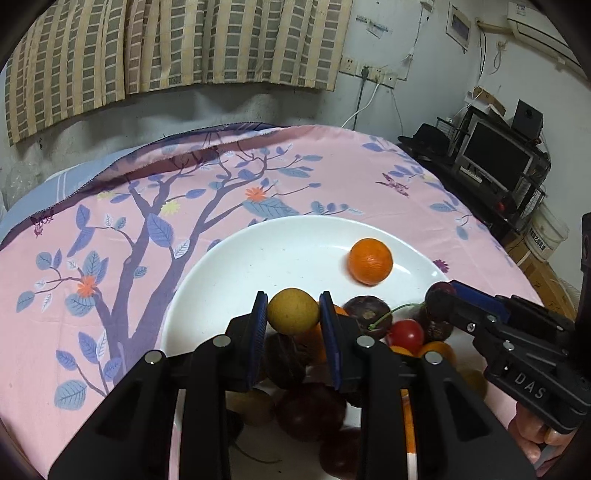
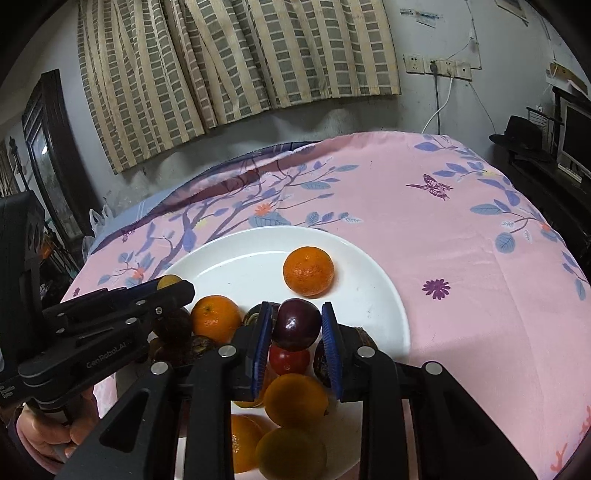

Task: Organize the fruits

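Fruit crowds the plate [image 2: 384, 295] beneath left claw [image 1: 293, 312] clamping yellow fruit [image 1: 293, 311], right claw [image 2: 297, 325] clamping plum [image 2: 298, 325].

This is a lived-in room of a home, probably a bedroom or bed-sitting room. The surface is covered by a pink floral bedsheet [image 1: 369, 177] printed with trees and butterflies, with a blue striped cloth [image 1: 48, 192] showing at its far edge. A checked curtain [image 2: 229, 62] hangs on a stained grey wall, beside wall sockets [image 2: 437, 66] with plugged-in cables. A black rack carries an old monitor [image 1: 495, 155], a speaker [image 1: 526, 116] and a black hat [image 2: 521, 134]. An air conditioner [image 1: 535, 22] sits high on the wall, and a white plate [image 2: 384, 295] of fruit rests on the sheet.
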`<state>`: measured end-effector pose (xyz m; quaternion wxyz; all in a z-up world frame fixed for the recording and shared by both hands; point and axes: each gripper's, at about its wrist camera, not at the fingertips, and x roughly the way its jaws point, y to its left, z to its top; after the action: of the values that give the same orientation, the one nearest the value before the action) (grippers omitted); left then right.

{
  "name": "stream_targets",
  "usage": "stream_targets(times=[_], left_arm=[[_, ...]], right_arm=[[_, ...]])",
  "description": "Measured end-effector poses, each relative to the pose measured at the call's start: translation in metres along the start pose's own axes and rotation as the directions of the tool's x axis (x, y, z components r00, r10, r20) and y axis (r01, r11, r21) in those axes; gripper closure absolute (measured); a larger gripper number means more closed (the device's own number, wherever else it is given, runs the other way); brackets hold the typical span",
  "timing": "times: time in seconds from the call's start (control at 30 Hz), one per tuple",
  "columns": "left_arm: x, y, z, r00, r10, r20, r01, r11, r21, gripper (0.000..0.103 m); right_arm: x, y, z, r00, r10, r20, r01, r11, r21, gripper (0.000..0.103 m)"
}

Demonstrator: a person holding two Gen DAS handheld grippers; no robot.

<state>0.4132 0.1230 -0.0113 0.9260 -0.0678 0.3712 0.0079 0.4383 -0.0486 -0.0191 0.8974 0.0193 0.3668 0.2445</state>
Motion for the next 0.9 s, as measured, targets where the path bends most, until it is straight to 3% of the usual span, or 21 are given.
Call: stream_targets(times=[0.03, 0.1, 0.2, 0.27, 0.3, 0.47, 0.63, 0.77, 0.9], left_arm=[[-0.002, -0.002, -0.002, 1.0, 0.011, 0.004, -0.011, 1.0, 0.0, 0.068], [-0.01, -0.002, -0.003, 0.999, 0.026, 0.021, -0.026, 1.0, 0.0, 0.046], [-0.035, -0.006, -0.008, 0.995, 0.076, 0.065, -0.078, 0.997, 0.018, 0.02], [-0.055, -0.009, -0.014, 0.991, 0.099, 0.091, -0.101, 0.994, 0.027, 0.01], [-0.064, -0.009, -0.017, 0.99, 0.102, 0.099, -0.105, 0.994, 0.031, 0.009], [-0.108, -0.009, -0.048, 0.991, 0.098, 0.095, -0.102, 0.994, 0.039, 0.005], [-0.135, -0.007, -0.09, 0.993, 0.111, 0.04, -0.112, 0.993, 0.019, 0.005], [-0.147, -0.01, -0.122, 0.993, 0.116, 0.002, -0.116, 0.993, 0.025, 0.005], [-0.152, -0.011, -0.144, 0.993, 0.121, -0.01, -0.12, 0.992, 0.024, 0.005]], right_arm=[[-0.001, 0.001, -0.001, 1.0, -0.002, -0.003, 0.002, 1.0, 0.0, 0.067], [-0.007, 0.004, -0.003, 1.0, -0.013, -0.005, 0.013, 1.0, -0.015, 0.065], [-0.021, 0.01, -0.004, 1.0, -0.026, 0.005, 0.026, 0.999, -0.044, 0.052], [-0.034, 0.016, -0.007, 0.999, -0.03, 0.015, 0.031, 0.998, -0.063, 0.04], [-0.044, 0.019, -0.011, 0.999, -0.035, 0.02, 0.036, 0.997, -0.074, 0.038], [-0.088, 0.03, -0.042, 0.999, -0.021, 0.026, 0.023, 0.995, -0.093, 0.006], [-0.122, 0.035, -0.094, 0.993, -0.083, 0.086, 0.091, 0.991, -0.095, 0.004], [-0.131, 0.031, -0.123, 0.998, -0.053, 0.041, 0.055, 0.997, -0.045, 0.004], [-0.145, 0.034, -0.143, 0.997, -0.046, 0.061, 0.049, 0.997, -0.055, 0.004]])
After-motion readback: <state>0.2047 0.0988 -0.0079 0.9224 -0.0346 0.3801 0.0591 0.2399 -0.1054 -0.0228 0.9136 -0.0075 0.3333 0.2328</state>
